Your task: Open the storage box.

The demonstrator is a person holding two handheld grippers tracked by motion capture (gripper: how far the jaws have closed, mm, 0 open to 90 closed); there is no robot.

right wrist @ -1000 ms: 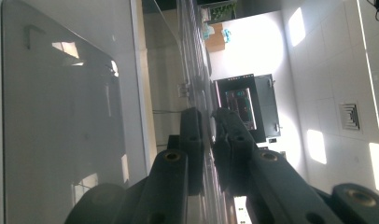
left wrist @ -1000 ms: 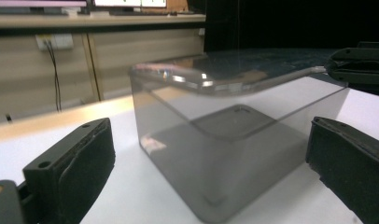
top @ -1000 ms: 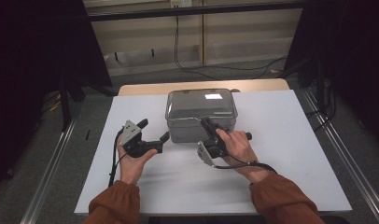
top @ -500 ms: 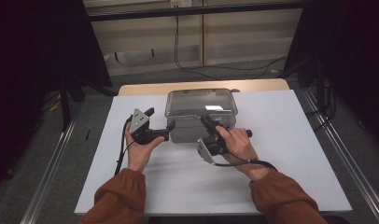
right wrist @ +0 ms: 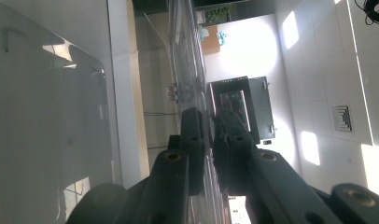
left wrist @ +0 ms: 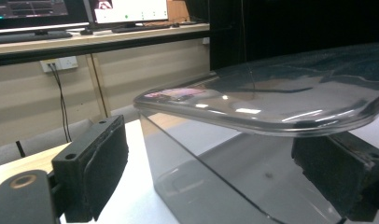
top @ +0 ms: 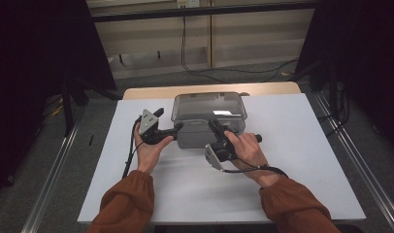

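We are working over a white rectangular tabletop (top: 302,170), and toward its far middle a clear, smoky-grey plastic box (top: 197,138) is sitting, topped by a transparent rounded-corner plastic lid (top: 208,106). The box is lying between our two hands, nearer the far edge than the near one. We are holding the black right gripper (top: 215,130) against the near right part of the box; in the right gripper view its jaws are pressing together on the thin edge of the lid (right wrist: 190,70), which is running edge-on up between the pads, so they are pinching the lid. We are bringing the black left gripper (top: 177,127), with a grey three-cornered plate on top, to the box's left near corner. In the left gripper view its jaws are standing spread wide, one foam pad (left wrist: 103,163) sitting out to the left of the box wall above the tabletop, the other pad (left wrist: 339,172) lying under the overhanging lid rim (left wrist: 271,119) on the right; neither is pressing on the box. A black cable is trailing from each gripper toward our rust-orange sleeves (top: 122,206).
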